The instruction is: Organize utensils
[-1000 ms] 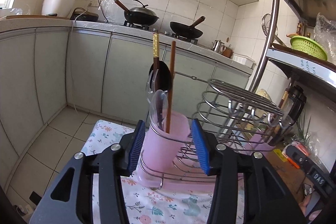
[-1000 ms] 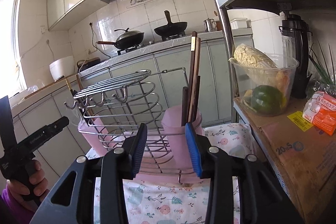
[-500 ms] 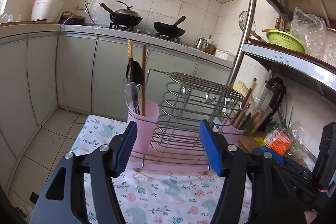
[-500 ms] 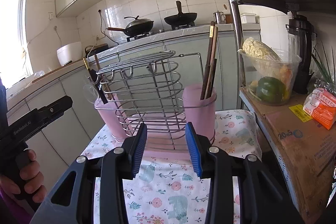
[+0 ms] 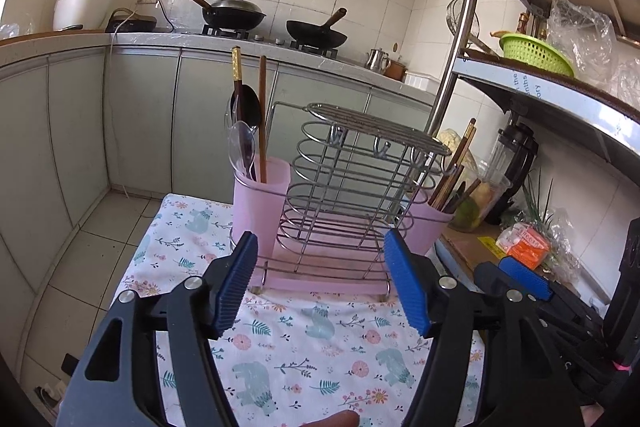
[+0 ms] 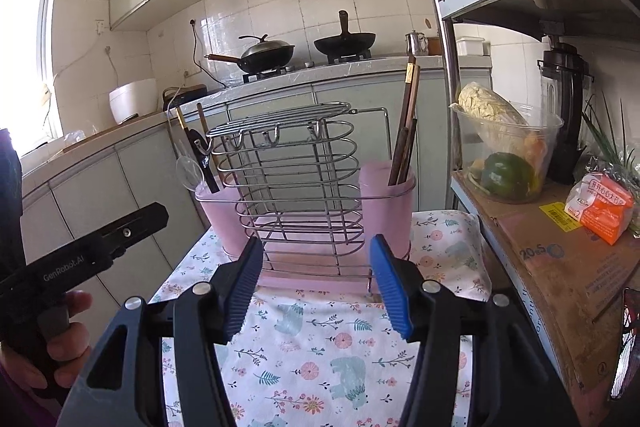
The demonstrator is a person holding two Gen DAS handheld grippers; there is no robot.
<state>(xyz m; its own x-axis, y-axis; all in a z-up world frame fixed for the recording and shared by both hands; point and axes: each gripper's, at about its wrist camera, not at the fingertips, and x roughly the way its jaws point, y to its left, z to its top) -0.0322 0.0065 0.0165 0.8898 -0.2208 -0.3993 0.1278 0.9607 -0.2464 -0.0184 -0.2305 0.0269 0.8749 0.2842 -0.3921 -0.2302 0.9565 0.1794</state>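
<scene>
A wire rack stands on a floral cloth with a pink cup at each end. The left pink cup holds chopsticks and clear spoons. The right pink cup holds several dark chopsticks. My left gripper hovers short of the rack, its jaws opening with nothing between them. In the right wrist view the rack sits between the left cup and the right cup. My right gripper is also short of it, jaws opening and empty.
The floral cloth covers a small table, with tiled floor to the left. On the right are a cardboard box, a clear bowl of vegetables, a blender, an orange packet and a steel shelf post.
Both grippers have drawn back from the rack. The left jaws spread away from the left pink cup; the right jaws widened and left the right pink cup.
</scene>
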